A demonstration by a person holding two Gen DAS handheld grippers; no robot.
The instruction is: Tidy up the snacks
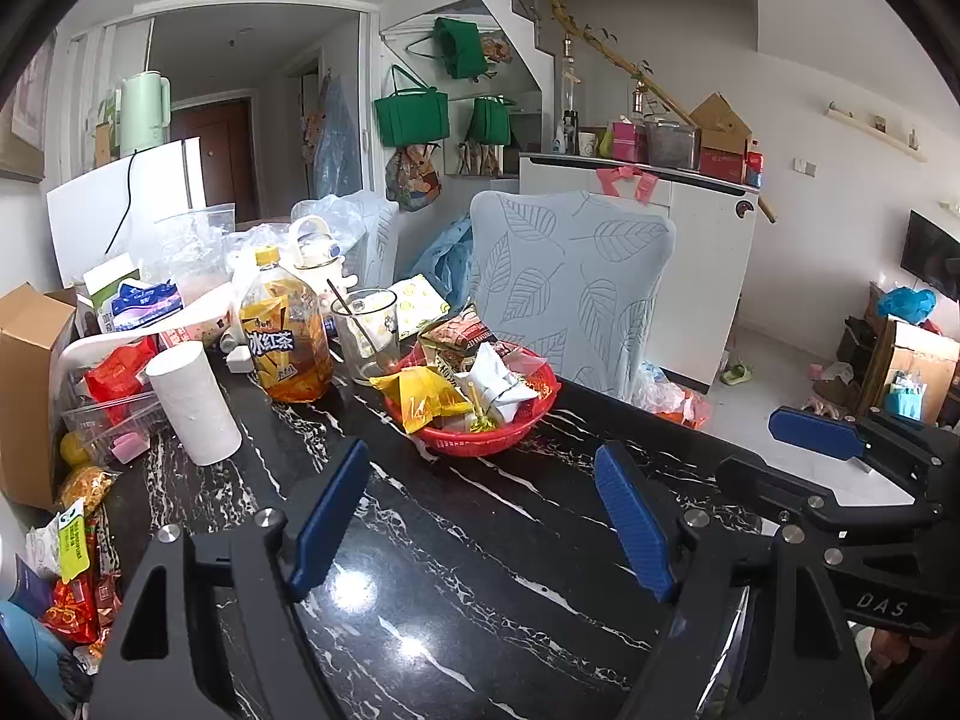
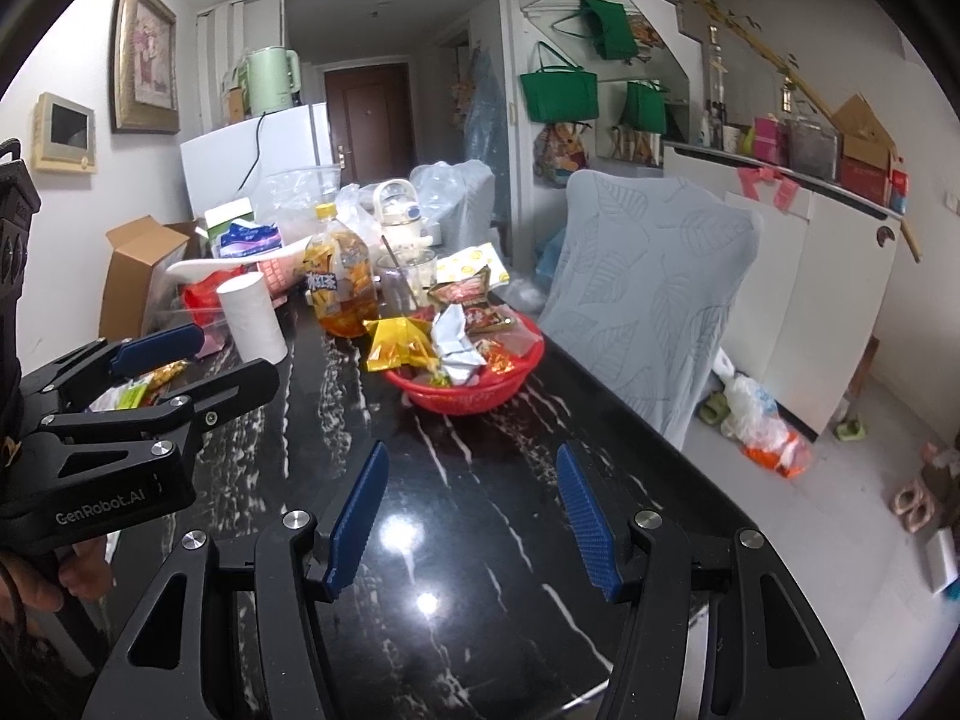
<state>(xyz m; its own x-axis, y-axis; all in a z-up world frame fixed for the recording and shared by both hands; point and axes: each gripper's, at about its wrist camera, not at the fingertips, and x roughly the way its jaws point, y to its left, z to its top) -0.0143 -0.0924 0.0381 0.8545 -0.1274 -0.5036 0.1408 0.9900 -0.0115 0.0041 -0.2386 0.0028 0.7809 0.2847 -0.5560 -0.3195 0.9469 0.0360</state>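
A red basket [image 1: 480,446] [image 2: 463,401] piled with snack packets stands mid-table, among them a yellow packet [image 1: 423,397] [image 2: 396,345] and a white packet [image 1: 495,381] [image 2: 457,343]. More loose snack packets [image 1: 78,570] [image 2: 150,379] lie at the table's left edge. My left gripper [image 1: 480,517] [image 2: 237,354] hovers open over the black marble table [image 1: 456,588], short of the basket, with nothing between its fingers. My right gripper [image 2: 471,517] [image 1: 753,450] is beside it on the right, also open with nothing held, over the table [image 2: 456,570].
An iced tea bottle [image 1: 288,343], a glass cup [image 1: 366,330] and a white paper roll [image 1: 192,403] stand left of the basket. A cardboard box [image 1: 27,384] and clutter fill the far left. A leaf-patterned chair [image 1: 570,294] stands behind the table's right edge.
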